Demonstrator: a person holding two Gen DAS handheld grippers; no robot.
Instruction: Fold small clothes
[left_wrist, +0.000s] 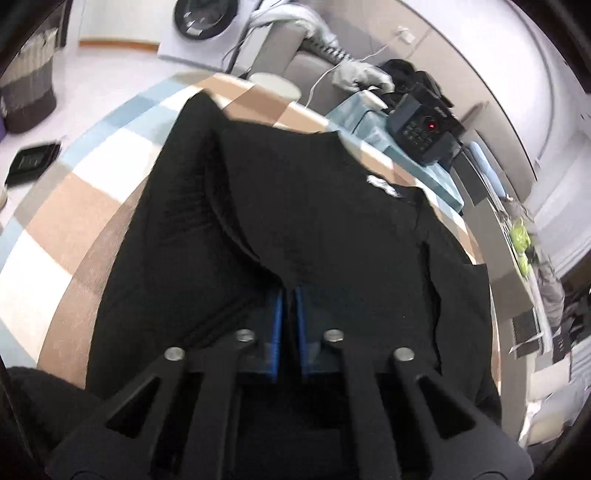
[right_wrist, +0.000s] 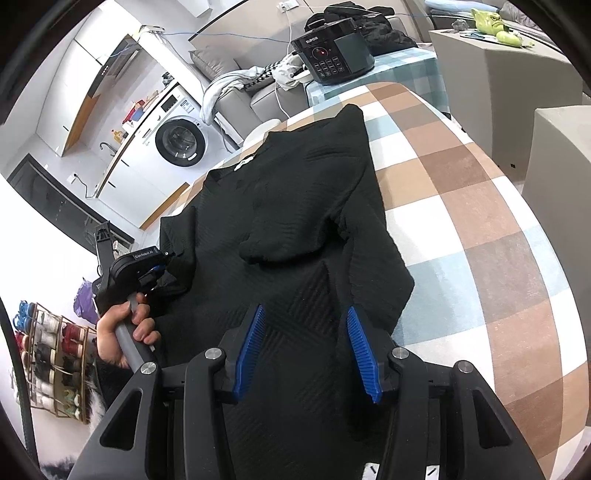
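A black knitted sweater (left_wrist: 295, 203) (right_wrist: 295, 192) lies flat on the checked tablecloth (left_wrist: 74, 221) (right_wrist: 461, 221), collar with its white label (right_wrist: 243, 162) at the far end. One sleeve is folded in across the chest. My left gripper (left_wrist: 290, 291) (right_wrist: 162, 273) is shut, and a ridge of the black fabric is pinched between its blue pads at the sweater's left side. A hand (right_wrist: 122, 332) holds its handle. My right gripper (right_wrist: 306, 310) stands open just above the sweater's near hem, and its blue pads (right_wrist: 255, 343) press on nothing.
A black pressure cooker (right_wrist: 332, 55) (left_wrist: 421, 125) sits on a teal-checked stand beyond the table's far edge. A washing machine (right_wrist: 181, 142) stands at the back left, a shoe rack (right_wrist: 51, 362) at the near left, and grey cabinets (right_wrist: 498, 92) to the right.
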